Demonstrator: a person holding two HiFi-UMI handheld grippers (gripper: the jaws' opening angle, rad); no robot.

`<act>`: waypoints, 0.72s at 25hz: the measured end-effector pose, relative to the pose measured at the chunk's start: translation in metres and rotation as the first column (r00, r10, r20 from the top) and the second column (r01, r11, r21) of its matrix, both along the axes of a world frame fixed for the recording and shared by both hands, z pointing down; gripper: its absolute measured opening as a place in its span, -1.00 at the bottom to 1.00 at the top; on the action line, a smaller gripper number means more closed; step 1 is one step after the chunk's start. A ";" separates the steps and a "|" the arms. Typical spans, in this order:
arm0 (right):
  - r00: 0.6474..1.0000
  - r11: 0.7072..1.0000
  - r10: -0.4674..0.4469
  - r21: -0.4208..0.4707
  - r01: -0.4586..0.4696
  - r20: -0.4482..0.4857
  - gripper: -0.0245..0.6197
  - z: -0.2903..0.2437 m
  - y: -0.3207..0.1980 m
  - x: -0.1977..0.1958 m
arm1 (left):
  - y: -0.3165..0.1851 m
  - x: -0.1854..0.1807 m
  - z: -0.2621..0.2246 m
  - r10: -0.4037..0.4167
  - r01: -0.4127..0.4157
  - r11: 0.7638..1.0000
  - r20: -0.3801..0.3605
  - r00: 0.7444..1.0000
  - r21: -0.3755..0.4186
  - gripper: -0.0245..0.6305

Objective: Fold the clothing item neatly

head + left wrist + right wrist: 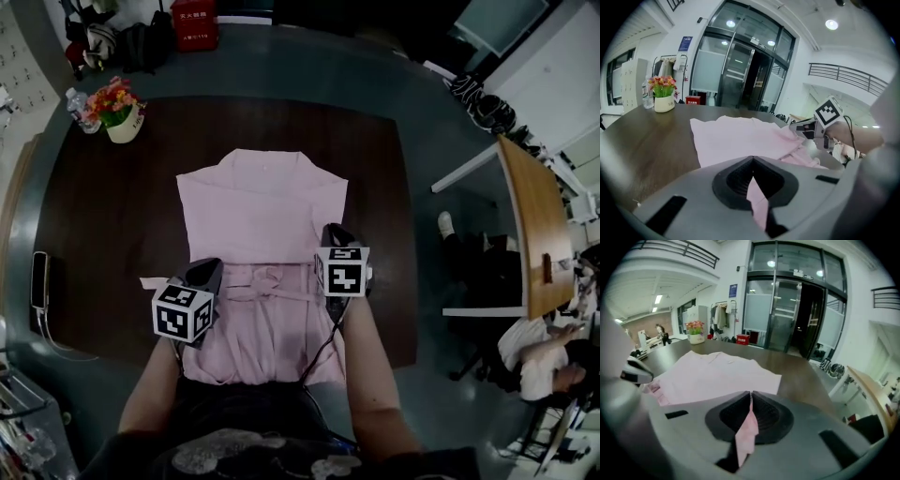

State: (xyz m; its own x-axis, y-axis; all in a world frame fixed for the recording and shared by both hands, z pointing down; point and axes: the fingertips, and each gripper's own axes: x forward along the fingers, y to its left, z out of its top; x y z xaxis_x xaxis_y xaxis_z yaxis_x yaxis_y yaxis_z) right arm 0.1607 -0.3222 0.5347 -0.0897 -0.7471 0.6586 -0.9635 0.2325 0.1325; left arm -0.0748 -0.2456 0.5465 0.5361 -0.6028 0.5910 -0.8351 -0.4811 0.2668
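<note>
A pale pink garment (262,216) lies on the dark wooden table (103,253), collar at the far end, sleeves folded in, its lower part hanging over the near edge. My left gripper (208,270) sits at the garment's left side near the waist tie, shut on a fold of pink cloth (757,197). My right gripper (333,232) is at the garment's right side, also shut on a strip of pink cloth (746,432). In the left gripper view the right gripper (813,129) shows across the cloth, and in the right gripper view the left gripper (635,371) is at the far left.
A pot of flowers (117,111) and a bottle (80,111) stand at the table's far left corner. A dark flat device (39,279) lies at the left edge. A lighter wooden desk (534,225) and a seated person (539,352) are to the right.
</note>
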 end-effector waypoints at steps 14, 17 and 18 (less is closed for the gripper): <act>0.970 0.963 0.185 0.169 -0.212 0.159 -0.86 -0.029 0.042 0.078 | 0.014 -0.010 -0.004 0.002 -0.001 1.000 -0.059 0.998 0.021 -0.90; 0.971 0.955 0.140 0.233 -0.184 0.194 -0.90 -0.038 0.088 0.064 | 0.040 -0.011 -0.012 0.040 -0.035 0.997 -0.084 0.996 0.070 -0.90; 0.968 0.950 0.137 0.249 -0.189 0.211 -0.90 -0.038 0.104 0.061 | 0.052 -0.013 -0.015 0.050 -0.042 0.996 -0.095 0.994 0.084 -0.89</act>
